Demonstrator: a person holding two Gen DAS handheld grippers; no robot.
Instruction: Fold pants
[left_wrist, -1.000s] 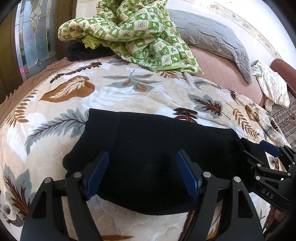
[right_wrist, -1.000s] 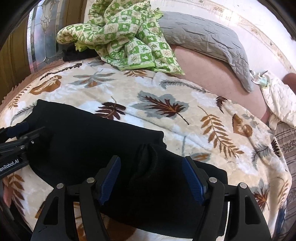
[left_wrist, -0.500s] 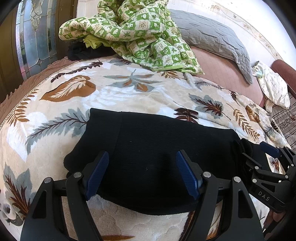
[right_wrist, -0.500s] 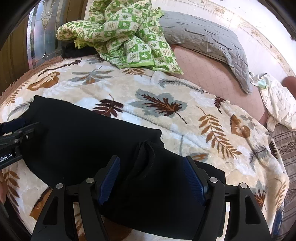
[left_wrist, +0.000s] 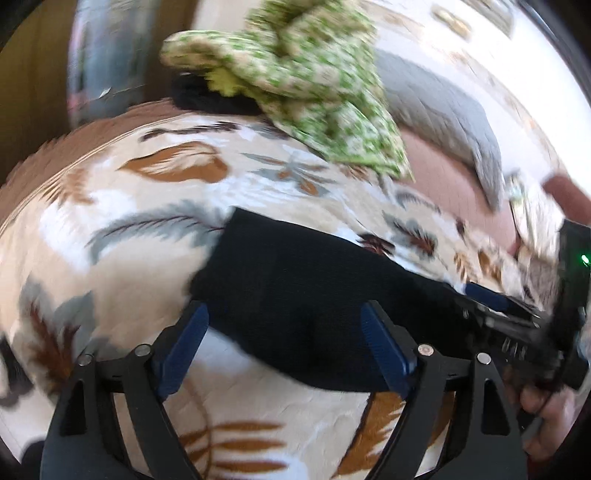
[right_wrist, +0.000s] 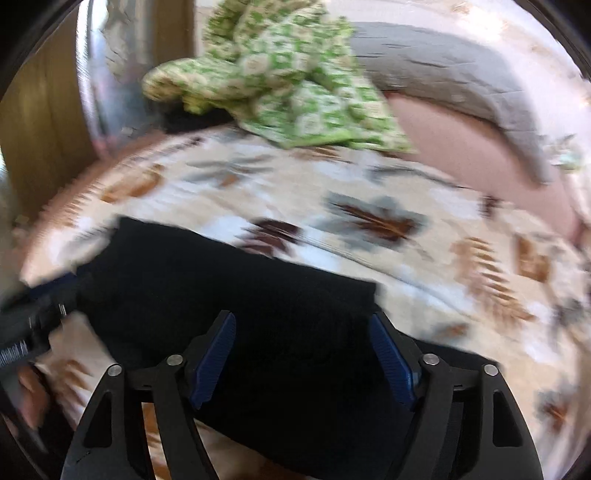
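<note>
The black pants lie folded into a flat dark band on the leaf-patterned blanket that covers the bed; taking the pants as the landmark, everything else sits around them. Both views are smeared by motion blur, so fine detail of the fabric cannot be made out.

The left gripper hovers over the pants' near left end, its blue-padded fingers spread wide and opening; the left pad is off the cloth over the blanket, the right pad over the dark fabric, and neither presses on it. The right gripper is over the pants' right end, its fingers also wide and opening, with black cloth lying in the gap between them but not pinched.

In the left wrist view the right gripper shows at the pants' far right end, with a person's hand behind it. In the right wrist view the left gripper appears at the pants' left end.

Beyond the pants, towards the head of the bed, lies a crumpled green-and-cream checked quilt, and to its right a grey quilted pillow on a pink sheet
</note>
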